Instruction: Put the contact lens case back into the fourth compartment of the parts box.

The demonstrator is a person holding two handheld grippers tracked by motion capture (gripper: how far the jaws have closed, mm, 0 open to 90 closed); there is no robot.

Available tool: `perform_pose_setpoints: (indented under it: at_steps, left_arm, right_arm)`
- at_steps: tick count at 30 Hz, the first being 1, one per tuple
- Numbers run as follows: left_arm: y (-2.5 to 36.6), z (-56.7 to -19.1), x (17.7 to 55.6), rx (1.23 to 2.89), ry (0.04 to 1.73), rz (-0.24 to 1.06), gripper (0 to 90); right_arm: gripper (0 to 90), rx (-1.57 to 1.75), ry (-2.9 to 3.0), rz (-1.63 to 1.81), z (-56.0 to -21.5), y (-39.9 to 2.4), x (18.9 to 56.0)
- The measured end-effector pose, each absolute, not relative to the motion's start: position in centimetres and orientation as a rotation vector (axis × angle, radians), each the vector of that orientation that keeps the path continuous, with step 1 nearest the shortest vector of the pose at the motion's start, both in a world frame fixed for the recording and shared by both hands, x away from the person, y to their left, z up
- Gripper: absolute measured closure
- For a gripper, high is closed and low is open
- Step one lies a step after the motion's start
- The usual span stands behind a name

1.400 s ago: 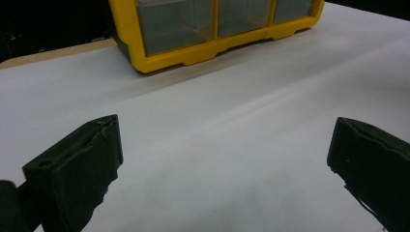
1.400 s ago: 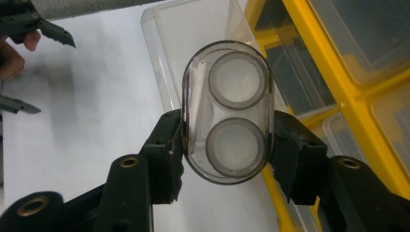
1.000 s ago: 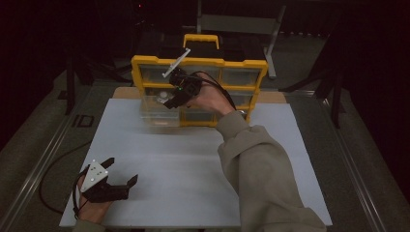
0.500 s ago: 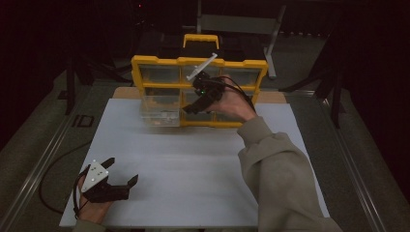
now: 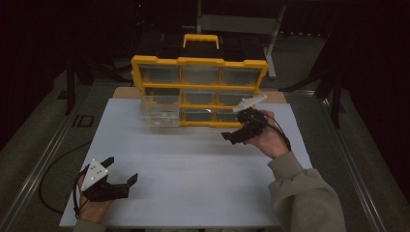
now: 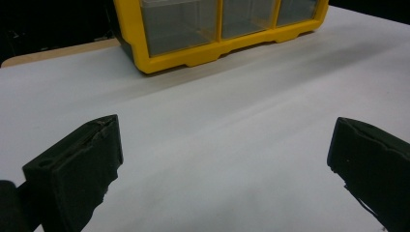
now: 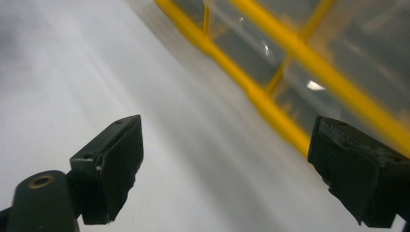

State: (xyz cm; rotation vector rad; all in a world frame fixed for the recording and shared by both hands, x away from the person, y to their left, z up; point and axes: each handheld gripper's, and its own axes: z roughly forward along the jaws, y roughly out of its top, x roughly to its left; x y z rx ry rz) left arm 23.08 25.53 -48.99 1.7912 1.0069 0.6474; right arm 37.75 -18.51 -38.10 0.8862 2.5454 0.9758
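Seen from the high view: yellow-framed plastic drawer organiser (image 5: 199, 92) with clear drawers and a black-and-yellow carry handle, stood upright at the far edge of the white table sheet (image 5: 193, 169). One clear plastic drawer (image 5: 160, 112) pulled out on the organiser's left side, in the middle row, jutting toward the near side; contents too blurred to tell.

Right gripper (image 5: 240, 133) held in the air just in front of the organiser's lower right corner, jaws spread and holding nothing, pale plate on top tilted toward the drawers. Right hand (image 5: 269, 140) wrapped behind it, olive sleeve (image 5: 304, 198) running off the near right corner.

Left gripper (image 5: 119, 178) parked low at the near left of the sheet, well apart from the organiser, jaws splayed wide and holding nothing, grey three-cornered plate up top, black cable (image 5: 53, 181) looped off the left edge.

Left gripper view: both black jaws wide apart over bare white sheet (image 6: 217, 145), organiser's bottom row (image 6: 217, 29) far ahead; wooden table edge (image 6: 53, 50) peeking out at far left, something hard to make out from above.

Right gripper view: jaws gaping, nothing between them, yellow frame and clear drawer fronts (image 7: 300, 82) close and slanted across the upper right, all smeared with blur.
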Motion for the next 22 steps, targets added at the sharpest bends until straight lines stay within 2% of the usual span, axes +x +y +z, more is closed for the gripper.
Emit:
perform_pose_setpoints:
  at_steps: [7, 14, 22]
  left_arm:
    - [25.7, -48.6, 23.2, 1.762, 1.019, 0.658, 0.0]
    - [25.6, -48.0, 23.7, 1.729, 1.022, 0.66, 0.0]
    - [25.5, -48.1, 23.9, 1.721, 1.022, 0.669, 0.0]
  right_arm:
    - [12.1, 0.97, 2.381, 1.129, -42.3, -22.9, 32.0]
    - [11.5, 0.983, 2.197, 1.274, -45.5, -25.1, 26.7]
    - [10.1, 1.016, 2.046, 1.385, -47.8, -26.9, 24.5]
